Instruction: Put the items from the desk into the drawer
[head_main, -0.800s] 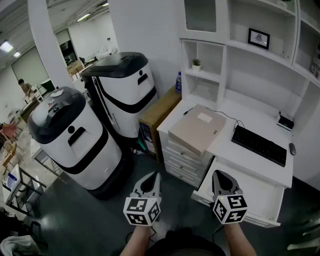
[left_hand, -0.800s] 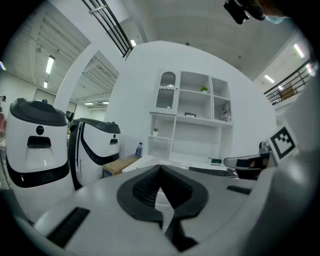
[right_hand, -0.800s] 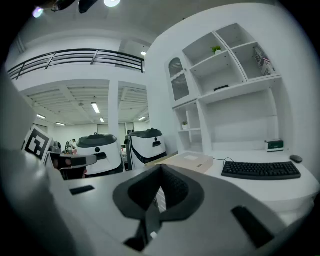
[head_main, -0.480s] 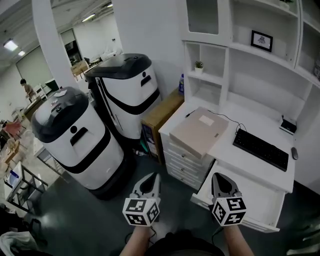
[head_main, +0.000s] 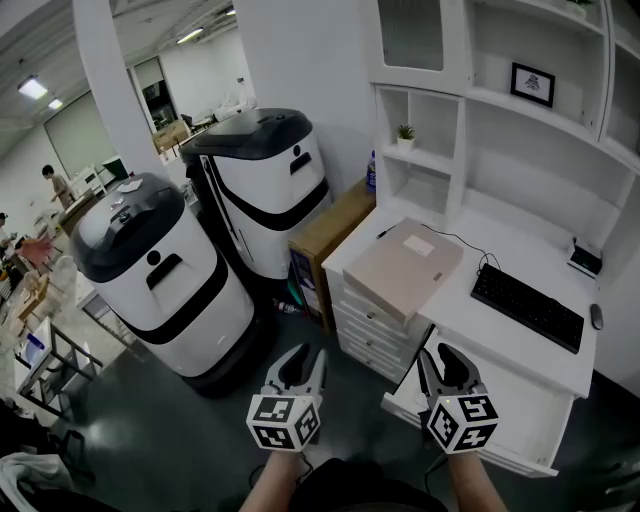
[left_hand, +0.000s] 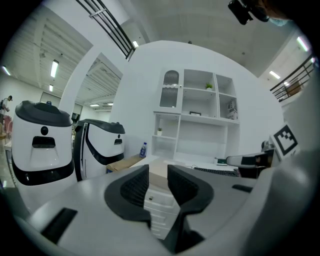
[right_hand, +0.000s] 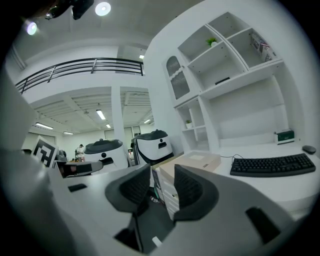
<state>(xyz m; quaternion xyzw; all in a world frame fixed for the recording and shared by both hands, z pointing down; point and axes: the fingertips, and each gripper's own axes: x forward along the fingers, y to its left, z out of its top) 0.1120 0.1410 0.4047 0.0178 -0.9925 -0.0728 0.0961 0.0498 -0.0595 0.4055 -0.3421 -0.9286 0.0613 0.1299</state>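
A flat beige box (head_main: 403, 268) lies on the left end of the white desk (head_main: 470, 300), with a black keyboard (head_main: 527, 307), a mouse (head_main: 597, 316) and a small dark device (head_main: 584, 260) to its right. Below the desktop a wide white drawer (head_main: 520, 405) stands pulled out. My left gripper (head_main: 300, 360) hangs over the dark floor short of the desk, open and empty. My right gripper (head_main: 446, 360) hovers at the drawer's near left corner, also open with nothing between its fingers. In the right gripper view the box (right_hand: 192, 162) and keyboard (right_hand: 272, 165) lie beyond the parted jaws.
A stack of small drawers (head_main: 365, 330) sits under the box. Left of the desk stand a brown cabinet (head_main: 325, 235) and two large white-and-black machines (head_main: 160, 280) (head_main: 262, 190). Shelves above hold a plant (head_main: 405, 133), a bottle (head_main: 371, 172) and a framed picture (head_main: 532, 84).
The head view has shifted slightly, so the desk sits a little lower and further right in the picture. Both grippers keep their places, still empty.
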